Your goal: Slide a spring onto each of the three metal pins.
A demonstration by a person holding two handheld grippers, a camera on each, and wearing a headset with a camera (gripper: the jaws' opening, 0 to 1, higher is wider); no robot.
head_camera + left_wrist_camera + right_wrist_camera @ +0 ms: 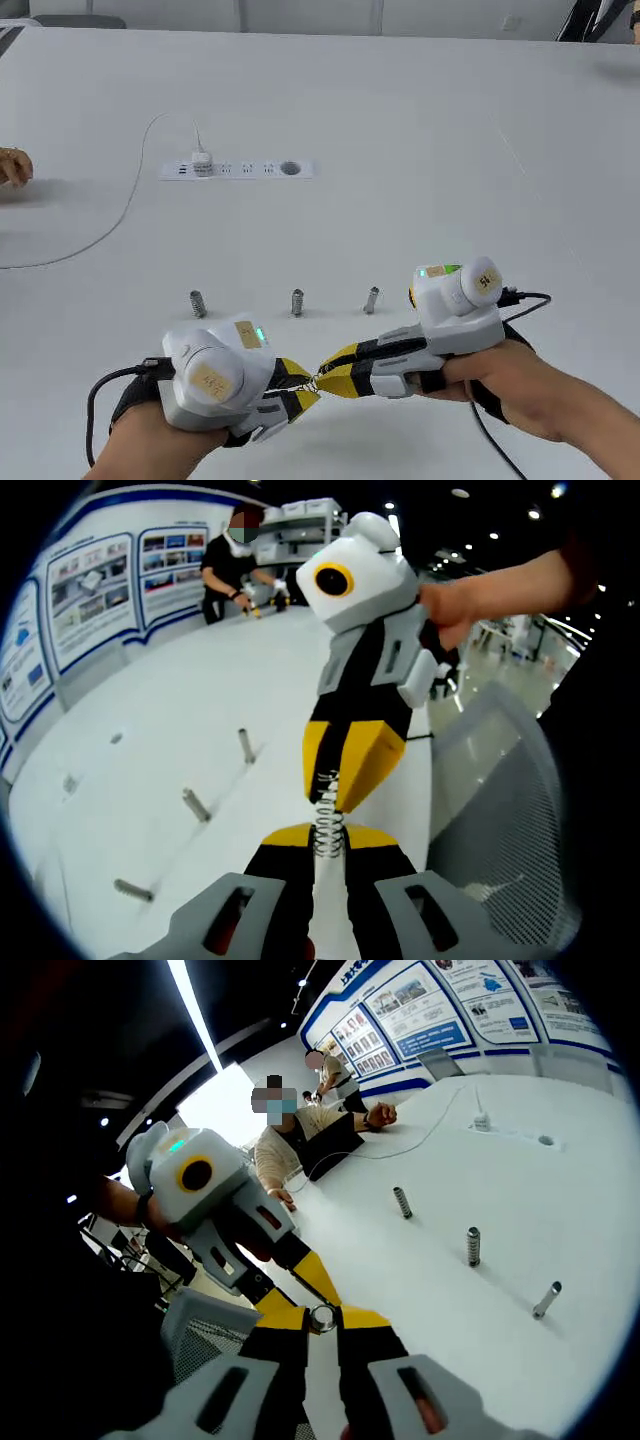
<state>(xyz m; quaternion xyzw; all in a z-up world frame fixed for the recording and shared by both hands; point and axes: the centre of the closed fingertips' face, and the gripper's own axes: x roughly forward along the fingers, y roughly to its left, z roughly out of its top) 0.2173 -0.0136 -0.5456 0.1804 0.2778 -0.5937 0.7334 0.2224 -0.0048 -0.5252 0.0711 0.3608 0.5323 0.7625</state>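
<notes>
- Three metal pins [297, 302] stand in one row on the worktop [420, 180]. The left and middle pins wear springs, and the tilted right pin looks bare.
- One loose spring [328, 820] is near of the row, with the left gripper [300, 388] and right gripper [336, 367] each clenched on an end.

The spring [328, 820] has just its middle coils on show in the left gripper view; its lower end is buried between the closed jaws of the left gripper [328, 845], its upper end inside the pinched tip of the right gripper [338, 792]; in the right gripper view it is a mere ring seen end-on, its length hidden; a hand [12, 166] across the table is cut off by the head view's left edge, as is the white cable [128, 205]; the wall posters [420, 1010] carry print too small to read; the rightmost pin [371, 300] is too small there to judge for coils.
</notes>
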